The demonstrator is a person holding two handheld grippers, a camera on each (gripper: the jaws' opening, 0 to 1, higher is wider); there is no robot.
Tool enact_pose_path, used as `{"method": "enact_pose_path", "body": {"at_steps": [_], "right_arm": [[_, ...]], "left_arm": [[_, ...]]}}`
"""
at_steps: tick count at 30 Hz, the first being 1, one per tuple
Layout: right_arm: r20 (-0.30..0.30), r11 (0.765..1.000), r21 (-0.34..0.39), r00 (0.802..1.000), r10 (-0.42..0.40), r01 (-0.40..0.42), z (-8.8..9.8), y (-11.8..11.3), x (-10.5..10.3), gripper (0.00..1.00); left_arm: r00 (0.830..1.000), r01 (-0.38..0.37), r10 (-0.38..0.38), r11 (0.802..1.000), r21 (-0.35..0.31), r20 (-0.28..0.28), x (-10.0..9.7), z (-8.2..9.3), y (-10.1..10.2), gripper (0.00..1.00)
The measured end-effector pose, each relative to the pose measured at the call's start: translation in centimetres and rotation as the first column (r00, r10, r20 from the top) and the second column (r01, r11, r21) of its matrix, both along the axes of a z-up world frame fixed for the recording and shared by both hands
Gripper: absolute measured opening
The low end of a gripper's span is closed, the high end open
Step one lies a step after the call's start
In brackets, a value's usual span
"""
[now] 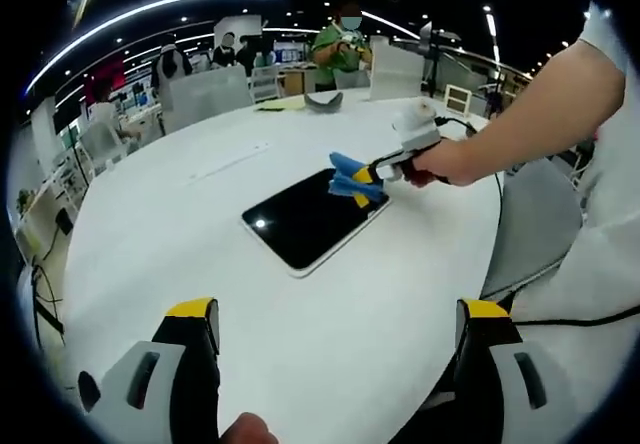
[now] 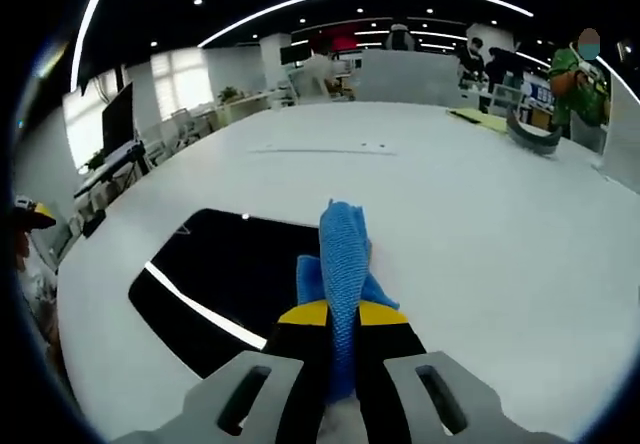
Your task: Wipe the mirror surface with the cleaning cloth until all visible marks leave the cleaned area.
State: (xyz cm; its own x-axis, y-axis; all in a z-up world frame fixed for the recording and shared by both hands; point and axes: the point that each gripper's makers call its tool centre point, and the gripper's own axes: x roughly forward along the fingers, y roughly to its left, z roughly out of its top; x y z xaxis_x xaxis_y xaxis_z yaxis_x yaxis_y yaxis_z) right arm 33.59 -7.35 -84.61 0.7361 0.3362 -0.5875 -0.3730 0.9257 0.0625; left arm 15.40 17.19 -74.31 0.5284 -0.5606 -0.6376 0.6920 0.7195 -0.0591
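A dark rectangular mirror (image 1: 310, 220) with a pale rim lies flat on the white table (image 1: 180, 234). My right gripper (image 1: 368, 178) reaches in from the right, held by a person's hand, shut on a blue cleaning cloth (image 1: 350, 179) over the mirror's far right corner. In the right gripper view the cloth (image 2: 345, 264) is pinched between the yellow-tipped jaws (image 2: 343, 314), hanging over the edge of the mirror (image 2: 225, 274). My left gripper (image 1: 338, 326) hovers open above the near table, well short of the mirror, with nothing between its fingers.
A long pale strip (image 1: 232, 160) lies on the table beyond the mirror. A dark curved object (image 1: 322, 102) and a yellow sheet (image 1: 280, 105) sit at the far edge. Chairs and several people stand around the far side. A grey chair (image 1: 530, 229) is at the right.
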Motion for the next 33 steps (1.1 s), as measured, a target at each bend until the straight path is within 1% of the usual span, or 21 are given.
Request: {"method": "enact_pose_path", "body": {"at_steps": [1, 3, 7, 10, 12, 16, 19, 21, 29, 33], "right_arm": [[0.015, 1.0, -0.004, 1.0, 0.019, -0.019, 0.0, 0.0, -0.1, 0.03], [0.021, 0.999, 0.008, 0.999, 0.033, -0.033, 0.0, -0.1, -0.2, 0.03], [0.03, 0.999, -0.006, 0.998, 0.048, -0.048, 0.0, -0.1, 0.0, 0.03], [0.04, 0.999, 0.018, 0.999, 0.036, -0.037, -0.1, -0.3, 0.0, 0.03], [0.044, 0.999, 0.009, 0.998, 0.048, -0.048, 0.0, -0.1, -0.1, 0.03], [0.039, 0.998, -0.011, 0.997, 0.065, -0.064, -0.1, 0.2, -0.7, 0.03], [0.037, 0.998, -0.009, 0.997, 0.064, -0.064, -0.1, 0.4, -0.9, 0.03], [0.032, 0.998, -0.005, 0.997, 0.067, -0.066, 0.0, 1.0, -1.5, 0.03], [0.013, 0.998, 0.005, 0.998, 0.057, -0.057, 0.0, 1.9, -2.0, 0.03], [0.003, 0.999, 0.01, 0.999, 0.053, -0.053, 0.1, 2.5, -2.2, 0.03]], "left_arm": [[1.0, -0.016, 0.016, 1.0, 0.008, -0.005, -0.1, -0.1, 0.1, 0.99], [0.999, -0.034, 0.034, 0.999, 0.025, -0.006, -0.2, -0.4, 0.2, 0.99], [0.998, -0.062, 0.062, 0.998, 0.022, 0.003, -0.4, 0.0, -0.2, 0.99], [0.997, -0.079, 0.079, 0.997, 0.021, 0.005, -0.6, -0.1, -0.6, 0.99], [0.997, -0.082, 0.082, 0.996, 0.019, 0.005, -0.7, -0.1, -0.9, 0.99], [0.998, -0.067, 0.067, 0.998, 0.019, 0.007, -1.1, 0.1, -1.6, 0.99], [0.998, -0.062, 0.062, 0.998, 0.02, 0.003, -1.2, 0.1, -1.6, 0.99], [0.998, -0.059, 0.059, 0.998, 0.016, 0.003, -1.3, 0.2, -1.6, 0.99], [0.999, -0.041, 0.041, 0.999, 0.004, 0.001, -1.6, 0.2, -1.5, 0.99], [1.0, -0.026, 0.026, 1.0, 0.006, 0.003, -1.8, 0.3, -1.0, 0.99]]}}
